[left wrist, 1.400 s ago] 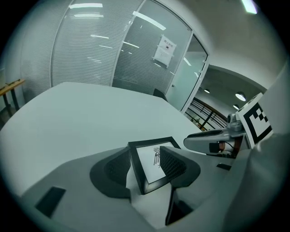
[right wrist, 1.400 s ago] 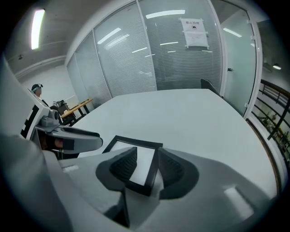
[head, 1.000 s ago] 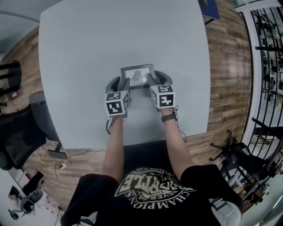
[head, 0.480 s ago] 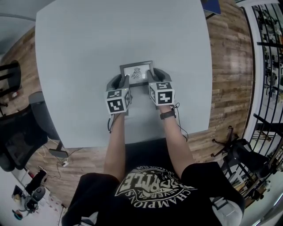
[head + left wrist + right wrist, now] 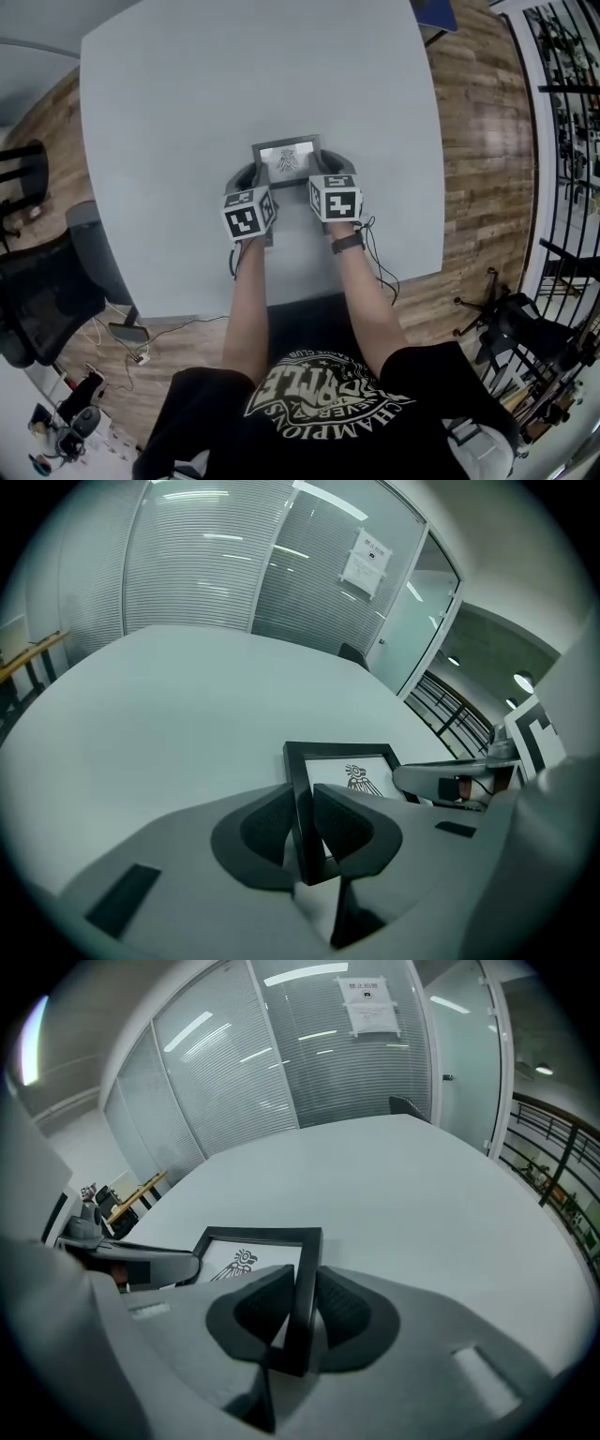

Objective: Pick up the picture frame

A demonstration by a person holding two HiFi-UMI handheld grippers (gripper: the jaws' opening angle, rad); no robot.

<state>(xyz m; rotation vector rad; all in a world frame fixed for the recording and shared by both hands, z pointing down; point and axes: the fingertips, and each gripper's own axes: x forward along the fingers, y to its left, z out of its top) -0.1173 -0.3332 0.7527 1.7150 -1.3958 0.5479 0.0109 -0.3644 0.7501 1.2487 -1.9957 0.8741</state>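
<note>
Both jaw pairs, wide apart a second ago, are closing: the left tool (image 5: 302, 810) pinches the picture frame (image 5: 288, 159) by its left rail, the right tool (image 5: 300, 1299) by its right. The frame lies flat on the bench (image 5: 234, 84), seemingly ready for lifting.

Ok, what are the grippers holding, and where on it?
The picture frame on the table: left gripper jaws closing on its left rail, right gripper jaws on its right rail.

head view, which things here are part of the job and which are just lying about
In the job: picture frame; left gripper and right gripper, jaws closing on its side edges; table under it.
Lying about: office chair; another chair.
</note>
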